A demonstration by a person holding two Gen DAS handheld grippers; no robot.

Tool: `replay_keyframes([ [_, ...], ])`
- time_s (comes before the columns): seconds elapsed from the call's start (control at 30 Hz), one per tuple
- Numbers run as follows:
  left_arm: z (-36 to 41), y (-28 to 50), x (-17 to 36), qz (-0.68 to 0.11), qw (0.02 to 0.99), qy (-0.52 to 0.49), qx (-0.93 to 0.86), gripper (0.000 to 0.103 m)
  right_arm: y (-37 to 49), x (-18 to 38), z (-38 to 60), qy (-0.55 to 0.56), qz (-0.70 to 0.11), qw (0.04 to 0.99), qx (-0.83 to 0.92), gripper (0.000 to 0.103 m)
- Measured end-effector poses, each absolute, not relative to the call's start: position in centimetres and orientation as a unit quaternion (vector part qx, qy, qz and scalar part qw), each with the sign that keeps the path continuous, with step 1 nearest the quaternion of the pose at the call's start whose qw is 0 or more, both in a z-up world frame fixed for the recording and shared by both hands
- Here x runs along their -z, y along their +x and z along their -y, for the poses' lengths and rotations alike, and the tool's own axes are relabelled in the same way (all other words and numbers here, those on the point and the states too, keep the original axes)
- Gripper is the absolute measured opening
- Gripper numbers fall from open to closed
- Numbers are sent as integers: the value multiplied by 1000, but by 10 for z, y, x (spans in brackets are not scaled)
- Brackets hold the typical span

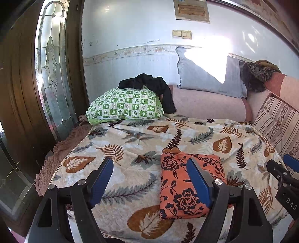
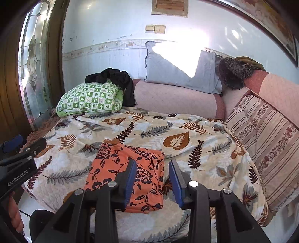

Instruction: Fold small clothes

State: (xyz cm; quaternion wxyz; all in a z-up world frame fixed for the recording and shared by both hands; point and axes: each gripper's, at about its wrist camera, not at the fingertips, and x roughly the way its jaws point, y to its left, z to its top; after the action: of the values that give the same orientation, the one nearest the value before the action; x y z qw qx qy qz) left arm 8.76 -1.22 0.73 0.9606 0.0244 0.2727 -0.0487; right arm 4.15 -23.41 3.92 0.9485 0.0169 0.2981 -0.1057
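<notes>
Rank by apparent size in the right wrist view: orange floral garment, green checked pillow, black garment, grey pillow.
1. Orange floral garment, though it is nearest the camera.
2-3. Grey pillow and green checked pillow: too close to rank.
4. Black garment.

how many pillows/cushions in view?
3. Green checked pillow at the back left of the bed, under a black garment; grey pillow leaning on the back wall; striped cushion along the right side. Others may be hidden off-frame.

Garment's (image 1: 179, 187) near right corner behind a finger (image 1: 199, 180), plaque (image 2: 169, 7) cut by the top edge, its lettering unreadable, pillow (image 1: 209, 74) partly washed out by glare
</notes>
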Motion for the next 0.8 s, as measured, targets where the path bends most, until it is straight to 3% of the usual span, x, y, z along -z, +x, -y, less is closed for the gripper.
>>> replay_keyframes([
  [0.03,11,87,-9,-273,961,23,49,81,38,-41,233,19,-289,951,109,64],
  [0.8,8,81,-4,-280,958,50,44,81,40,-31,221,17,-299,950,95,64],
])
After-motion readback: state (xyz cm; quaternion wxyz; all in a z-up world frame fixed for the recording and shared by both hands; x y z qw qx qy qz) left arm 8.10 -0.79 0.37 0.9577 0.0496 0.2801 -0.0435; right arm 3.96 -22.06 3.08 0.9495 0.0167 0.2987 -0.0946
